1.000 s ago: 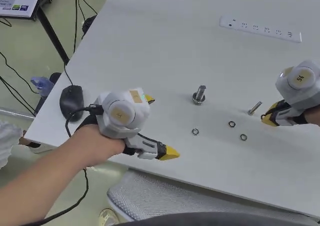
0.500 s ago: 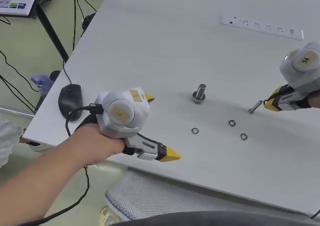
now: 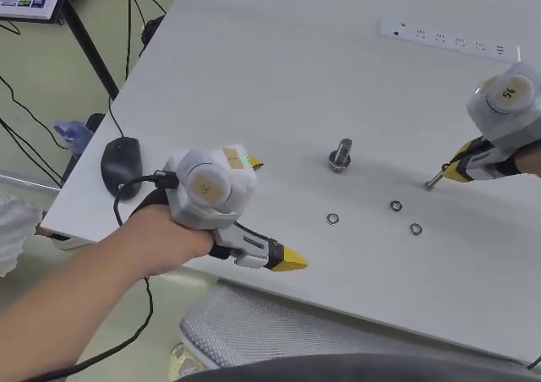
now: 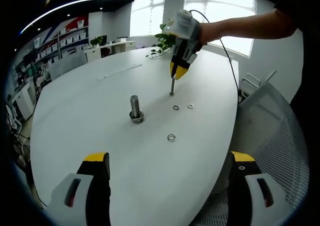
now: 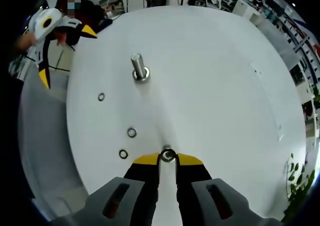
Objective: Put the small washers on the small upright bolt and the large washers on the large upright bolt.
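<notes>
Right hand-held gripper: jaws closed on the top end of the small bolt; a hand holds it from the table's right side, tips angled down at the table.
Small bolt: one; its lower end is at the table surface, and it leans in the head view.
Left hand-held gripper: jaws spread wide with nothing between them, held over the table's near edge.
Left hand: wrapped around the gripper body, with the forearm coming in from the near left corner.
Washers: three, lying flat and apart near the near edge; two sit close to the small bolt, and one lies nearer the large bolt.
Large bolt: one, upright near the table's middle; whether the ring at its foot is a washer or the bolt's own head, I cannot tell.
Power strip: one, along the far edge.
Mouse: one, at the left edge.
</notes>
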`<control>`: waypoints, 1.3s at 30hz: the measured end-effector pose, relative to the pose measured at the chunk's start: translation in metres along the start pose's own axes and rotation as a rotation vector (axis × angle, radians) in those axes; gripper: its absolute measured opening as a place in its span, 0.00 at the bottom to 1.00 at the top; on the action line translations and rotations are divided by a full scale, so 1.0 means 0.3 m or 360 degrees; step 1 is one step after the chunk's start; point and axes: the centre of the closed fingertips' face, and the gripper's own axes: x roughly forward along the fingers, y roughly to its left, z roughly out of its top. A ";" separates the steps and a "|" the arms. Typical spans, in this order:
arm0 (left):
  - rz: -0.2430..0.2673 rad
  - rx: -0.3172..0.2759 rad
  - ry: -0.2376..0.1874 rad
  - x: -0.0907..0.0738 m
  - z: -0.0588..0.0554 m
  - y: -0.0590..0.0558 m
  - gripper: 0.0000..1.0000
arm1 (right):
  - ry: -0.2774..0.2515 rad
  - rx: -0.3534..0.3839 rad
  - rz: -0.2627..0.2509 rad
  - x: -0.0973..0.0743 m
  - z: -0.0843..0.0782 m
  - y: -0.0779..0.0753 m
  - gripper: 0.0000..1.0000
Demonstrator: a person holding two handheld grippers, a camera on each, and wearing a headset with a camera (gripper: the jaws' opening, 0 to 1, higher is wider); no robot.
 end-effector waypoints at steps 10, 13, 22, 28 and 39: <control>0.0006 -0.0009 -0.0003 0.000 0.003 0.006 0.97 | 0.0023 -0.0015 0.0000 0.011 -0.002 0.001 0.12; 0.0004 -0.0010 -0.0004 0.000 0.003 0.007 0.97 | 0.0030 -0.0019 0.0005 0.017 -0.001 0.004 0.12; 0.0005 -0.0026 0.0000 0.002 -0.006 0.008 0.95 | 0.0062 -0.0047 0.0023 0.048 -0.007 0.016 0.12; 0.0005 -0.0033 0.0007 0.001 -0.011 0.010 0.94 | 0.0092 -0.0076 0.0037 0.076 -0.018 0.018 0.12; 0.0006 -0.0045 0.0018 -0.004 -0.019 0.008 0.92 | 0.0125 -0.0120 0.0054 0.136 -0.030 0.024 0.13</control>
